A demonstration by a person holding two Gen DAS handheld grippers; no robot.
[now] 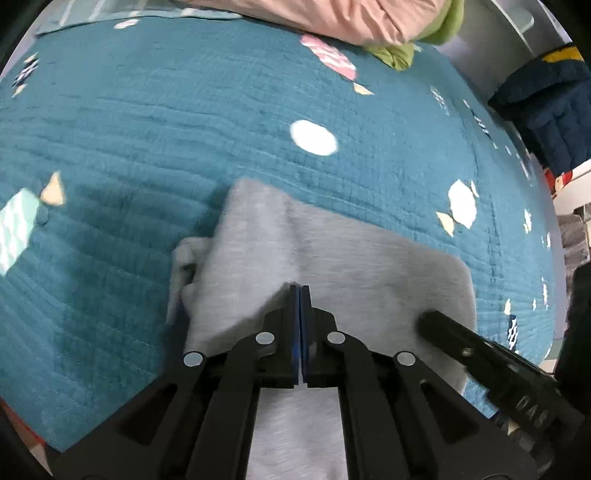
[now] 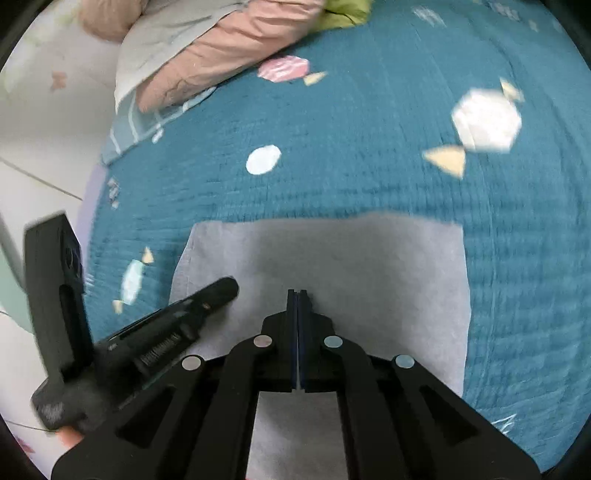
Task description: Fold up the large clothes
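A light grey garment (image 1: 332,254) lies folded on the teal quilt (image 1: 147,122); in the right wrist view (image 2: 332,266) it reads as a flat rectangle. My left gripper (image 1: 299,290) is shut above the garment's middle, with nothing visibly between the jaws. My right gripper (image 2: 297,295) is also shut over the garment. The right gripper shows at the right of the left wrist view (image 1: 480,350); the left gripper shows at the left of the right wrist view (image 2: 177,321). A bunched bit of grey cloth (image 1: 183,266) sticks out at the garment's left side.
The quilt (image 2: 369,147) has candy-shaped patches. A pink duvet (image 1: 332,18) and a green cloth (image 1: 399,55) lie at the far edge. A dark blue garment (image 1: 546,103) hangs at the right. The bed's edge and white floor (image 2: 37,155) lie to the left.
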